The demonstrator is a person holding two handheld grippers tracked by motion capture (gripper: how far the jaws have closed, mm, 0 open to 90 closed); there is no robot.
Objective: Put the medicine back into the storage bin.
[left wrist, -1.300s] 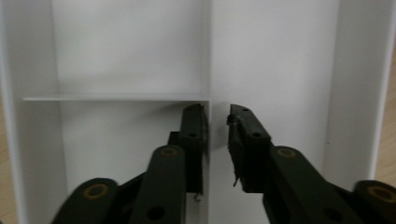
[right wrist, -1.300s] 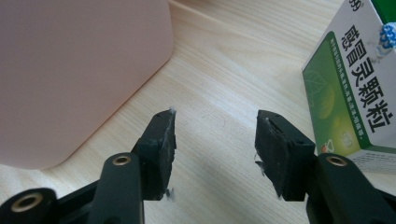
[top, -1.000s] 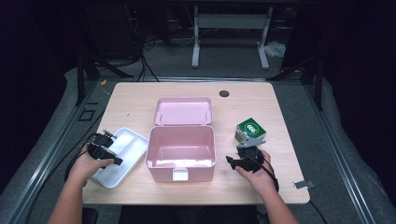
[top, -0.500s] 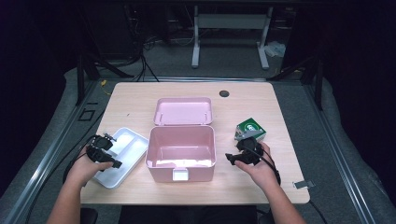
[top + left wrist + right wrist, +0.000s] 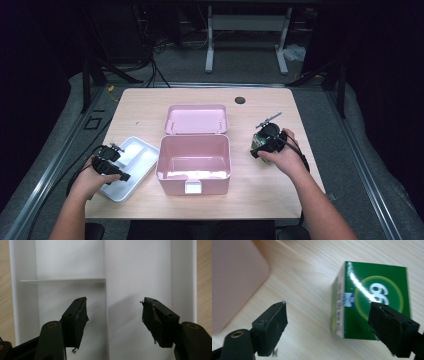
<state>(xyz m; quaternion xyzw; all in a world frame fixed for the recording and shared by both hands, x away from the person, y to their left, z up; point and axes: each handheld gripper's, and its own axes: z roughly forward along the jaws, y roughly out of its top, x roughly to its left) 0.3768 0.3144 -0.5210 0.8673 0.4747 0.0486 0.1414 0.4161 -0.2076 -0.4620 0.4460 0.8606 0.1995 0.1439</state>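
Wooden surface [image 5: 150, 107] with an open pink box [image 5: 193, 156] at centre. Right hand-held gripper [image 5: 328, 327], jaws spread, approaches a green carton [image 5: 374, 300] beside it; left hand-held gripper [image 5: 113, 317] hovers, jaws apart, above a white tray [image 5: 140, 270].

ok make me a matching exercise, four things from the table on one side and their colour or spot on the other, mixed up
1. storage box
2. divided tray
3. small carton
4. left gripper

a. green, between the right gripper's open jaws
b. pink, lid open, table centre
c. open, above the tray
d. white, left of the box

Pairs: 1-b, 2-d, 3-a, 4-c
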